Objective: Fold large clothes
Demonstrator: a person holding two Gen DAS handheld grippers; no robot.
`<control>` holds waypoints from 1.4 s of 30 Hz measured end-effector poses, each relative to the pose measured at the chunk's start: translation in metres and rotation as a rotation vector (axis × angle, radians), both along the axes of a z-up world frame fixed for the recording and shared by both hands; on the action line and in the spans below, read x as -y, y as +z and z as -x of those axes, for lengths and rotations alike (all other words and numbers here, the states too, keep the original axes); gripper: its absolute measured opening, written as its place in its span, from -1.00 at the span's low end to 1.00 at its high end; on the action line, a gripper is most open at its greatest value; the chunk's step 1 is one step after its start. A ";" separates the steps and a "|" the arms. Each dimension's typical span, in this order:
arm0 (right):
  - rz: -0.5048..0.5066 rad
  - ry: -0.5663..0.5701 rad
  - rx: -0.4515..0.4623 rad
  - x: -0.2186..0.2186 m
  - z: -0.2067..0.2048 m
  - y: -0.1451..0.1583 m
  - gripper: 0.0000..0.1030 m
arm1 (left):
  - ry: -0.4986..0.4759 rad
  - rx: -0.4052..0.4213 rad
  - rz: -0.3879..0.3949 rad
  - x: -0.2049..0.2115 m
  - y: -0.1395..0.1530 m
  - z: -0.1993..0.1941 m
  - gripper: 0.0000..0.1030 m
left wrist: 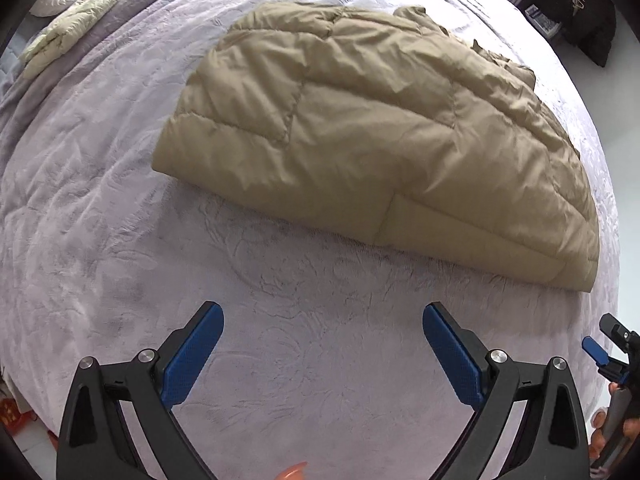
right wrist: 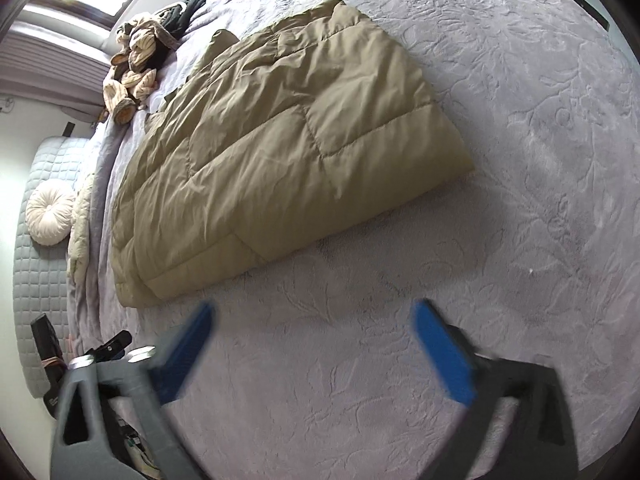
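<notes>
A tan quilted down coat (left wrist: 360, 128) lies folded into a flat bundle on a lilac plush bedspread (left wrist: 120, 240). It also shows in the right wrist view (right wrist: 272, 152), lying across the bed (right wrist: 520, 160). My left gripper (left wrist: 323, 314) is open and empty, above the bedspread just in front of the coat's near edge. My right gripper (right wrist: 312, 312) is open and empty, blurred by motion, also short of the coat. The right gripper's tip shows at the far right of the left wrist view (left wrist: 600, 340).
A heap of striped and dark clothes (right wrist: 136, 64) lies at the bed's far end. A round white cushion (right wrist: 50, 218) and a pale quilt (left wrist: 80, 24) sit by the grey padded headboard (right wrist: 36, 280). Dark items (left wrist: 576, 12) stand beyond the bed's right side.
</notes>
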State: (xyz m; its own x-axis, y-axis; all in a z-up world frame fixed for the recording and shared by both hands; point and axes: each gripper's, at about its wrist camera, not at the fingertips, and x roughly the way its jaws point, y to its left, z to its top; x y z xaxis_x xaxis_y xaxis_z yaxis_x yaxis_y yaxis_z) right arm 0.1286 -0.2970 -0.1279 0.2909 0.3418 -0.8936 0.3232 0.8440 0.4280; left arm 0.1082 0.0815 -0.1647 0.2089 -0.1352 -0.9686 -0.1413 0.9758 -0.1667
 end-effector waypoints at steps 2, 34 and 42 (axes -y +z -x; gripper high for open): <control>0.002 -0.004 -0.001 -0.004 0.004 -0.004 0.99 | -0.003 -0.006 0.007 -0.001 -0.005 0.001 0.95; -0.487 -0.292 0.130 0.001 -0.023 -0.091 0.99 | 0.281 0.181 0.681 -0.108 -0.095 -0.057 0.95; -0.631 -0.300 0.206 -0.008 -0.057 -0.108 1.00 | 0.330 0.198 0.720 -0.101 -0.112 -0.095 0.95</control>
